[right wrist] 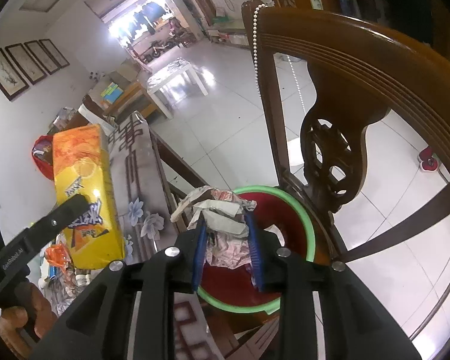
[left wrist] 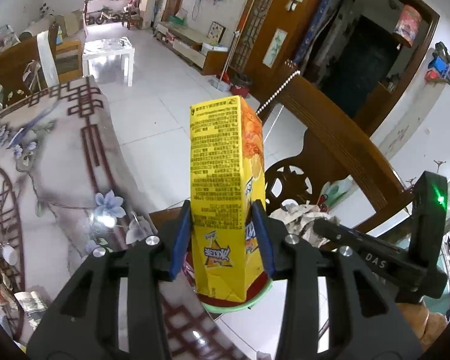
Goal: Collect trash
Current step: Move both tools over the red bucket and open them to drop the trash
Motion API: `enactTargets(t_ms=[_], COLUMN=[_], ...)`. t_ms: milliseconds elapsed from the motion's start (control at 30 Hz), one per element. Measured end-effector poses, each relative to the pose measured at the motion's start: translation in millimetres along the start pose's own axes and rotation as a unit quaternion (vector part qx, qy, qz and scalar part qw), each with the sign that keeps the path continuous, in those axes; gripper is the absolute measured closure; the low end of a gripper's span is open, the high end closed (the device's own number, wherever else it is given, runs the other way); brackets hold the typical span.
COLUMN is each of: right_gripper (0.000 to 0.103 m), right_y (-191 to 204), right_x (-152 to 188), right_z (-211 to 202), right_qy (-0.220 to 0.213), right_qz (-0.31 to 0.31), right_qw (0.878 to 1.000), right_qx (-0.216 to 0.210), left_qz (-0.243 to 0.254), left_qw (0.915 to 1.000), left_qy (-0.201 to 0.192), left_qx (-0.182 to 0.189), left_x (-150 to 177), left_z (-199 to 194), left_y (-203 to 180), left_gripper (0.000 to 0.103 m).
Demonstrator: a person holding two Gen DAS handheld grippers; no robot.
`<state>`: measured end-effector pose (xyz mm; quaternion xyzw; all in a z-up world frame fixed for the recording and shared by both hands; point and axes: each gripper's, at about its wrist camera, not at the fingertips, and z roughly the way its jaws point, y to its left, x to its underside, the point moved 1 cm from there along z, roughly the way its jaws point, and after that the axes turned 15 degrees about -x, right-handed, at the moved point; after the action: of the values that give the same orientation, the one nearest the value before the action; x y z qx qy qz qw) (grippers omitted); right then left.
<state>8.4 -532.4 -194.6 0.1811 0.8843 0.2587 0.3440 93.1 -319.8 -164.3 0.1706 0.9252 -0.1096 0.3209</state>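
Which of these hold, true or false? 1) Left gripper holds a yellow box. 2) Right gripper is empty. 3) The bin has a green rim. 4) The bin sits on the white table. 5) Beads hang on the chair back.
1) True: the left gripper is shut on the yellow box.
2) False: crumpled paper sits between the right gripper fingers.
3) True: the bin is red inside with a green rim.
4) False: the bin is on the wooden chair, right under both grippers; the white table is far off.
5) True: beads hang there.
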Motion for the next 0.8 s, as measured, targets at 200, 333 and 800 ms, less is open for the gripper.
enactTargets(t_ms=[200,333,800], right_gripper=[0.055,0.049,0.049], right_y=[-7.5,-9.5,3.5], right_x=[-2.3,1.8,6.0], right_z=[5.9,4.1,-2.9], right_qy=[-0.005,-0.008,-0.005], right_qz=[0.001,0.002,-0.01], right_qw=[1.0,1.0,1.0], right_qx=[-0.007,-0.002,0.0], left_qz=[0.01,0.016,-0.023], left_qw=[0.9998,0.9996,0.999], left_qy=[0.007,0.0,-0.018], left_qx=[-0.015,-0.021,-0.035], left_x=[-1.0,-3.3,9.1], left_z=[4.8,1.9,-33.0], left_y=[-4.4,-11.4,20.7], left_gripper=[0.042,0.042,0.042])
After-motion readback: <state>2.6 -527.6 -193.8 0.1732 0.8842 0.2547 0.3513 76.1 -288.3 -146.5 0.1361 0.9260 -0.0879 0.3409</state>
